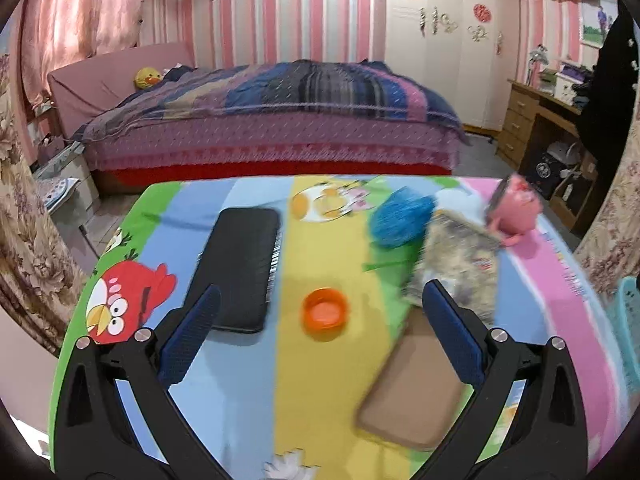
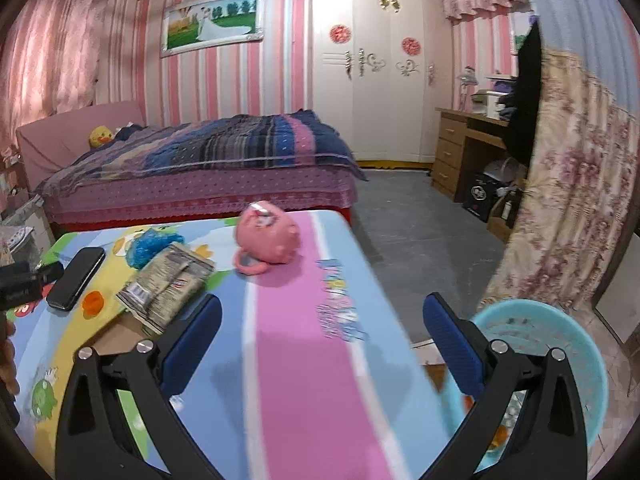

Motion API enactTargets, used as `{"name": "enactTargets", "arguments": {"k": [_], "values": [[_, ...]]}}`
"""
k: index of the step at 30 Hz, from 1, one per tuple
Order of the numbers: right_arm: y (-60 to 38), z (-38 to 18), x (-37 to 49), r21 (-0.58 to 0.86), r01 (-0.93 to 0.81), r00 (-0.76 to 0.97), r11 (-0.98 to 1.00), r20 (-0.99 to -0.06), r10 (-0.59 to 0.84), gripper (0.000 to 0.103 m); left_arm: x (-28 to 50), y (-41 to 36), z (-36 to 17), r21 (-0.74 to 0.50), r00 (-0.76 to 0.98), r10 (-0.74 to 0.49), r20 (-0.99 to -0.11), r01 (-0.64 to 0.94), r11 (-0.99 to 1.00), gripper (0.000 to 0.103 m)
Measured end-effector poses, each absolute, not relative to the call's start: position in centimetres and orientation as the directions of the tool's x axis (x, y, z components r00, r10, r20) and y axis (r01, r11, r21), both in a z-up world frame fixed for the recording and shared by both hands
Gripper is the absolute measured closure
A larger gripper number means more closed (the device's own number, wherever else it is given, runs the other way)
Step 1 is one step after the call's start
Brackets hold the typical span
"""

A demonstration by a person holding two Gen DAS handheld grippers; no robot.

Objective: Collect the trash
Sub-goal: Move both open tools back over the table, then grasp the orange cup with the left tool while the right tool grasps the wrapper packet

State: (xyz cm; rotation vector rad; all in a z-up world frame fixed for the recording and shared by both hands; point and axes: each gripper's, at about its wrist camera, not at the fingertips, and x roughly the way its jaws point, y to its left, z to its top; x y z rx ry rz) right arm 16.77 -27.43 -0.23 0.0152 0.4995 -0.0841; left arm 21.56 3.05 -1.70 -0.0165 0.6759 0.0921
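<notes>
Several pieces of likely trash are left on the table, so I judge the collecting only partly done. Going left to right from my left gripper, which I hold spread wide with nothing between its blue pads: the black phone lies ahead and just left of my left finger, and I take it for something to leave alone; the orange cap sits almost dead centre ahead of the gap, the nearest piece to pick; the blue crumpled wad lies farther ahead to the right; the grey snack wrapper lies just ahead of my right finger, overlapping a flat brown card that runs under that finger; the pink toy lies farthest right, probably not trash. My right gripper is likewise wide apart and holds nothing, hovering over the pink stripe near the table's right edge. Just past its right finger, beside and below the table, stands the light blue basket, and some bits, one orange, already show inside it, though blurred. Cap, wad, wrapper and perhaps the card remain to go in.
</notes>
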Motion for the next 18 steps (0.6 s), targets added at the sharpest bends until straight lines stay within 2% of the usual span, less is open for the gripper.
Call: {"name": "enactTargets", "arguments": {"k": [7,11,15,17,18], "values": [[-24.5,-2.8,19.6,-0.023,0.057,0.849,0.998,-0.525,-0.06,0.005,23.7,5.1,-5.6,-0.051,0.731,0.023,-0.682,-0.079,0.996,0.006],[-24.6,-4.3,20.3,-0.044,0.057,0.827,0.997,-0.558,-0.072,0.005,24.7,4.5,-6.6,-0.026,0.728,0.024,-0.686,-0.058,0.998,0.008],[-25.6,-4.6,20.7,-0.005,0.066,0.823,0.998,-0.565,-0.057,0.005,25.8,4.2,-8.1,-0.071,0.698,-0.03,-0.716,-0.03,0.997,0.021],[-25.8,-4.8,21.0,0.007,0.065,0.817,0.998,-0.574,-0.049,0.005,26.5,3.8,-8.8,-0.059,0.669,-0.027,-0.742,-0.026,0.998,0.024],[-25.9,-4.9,21.2,0.01,0.061,0.814,0.998,-0.58,-0.044,0.005,26.7,3.7,-8.9,-0.061,0.659,-0.033,-0.751,-0.02,0.998,0.031]]}}
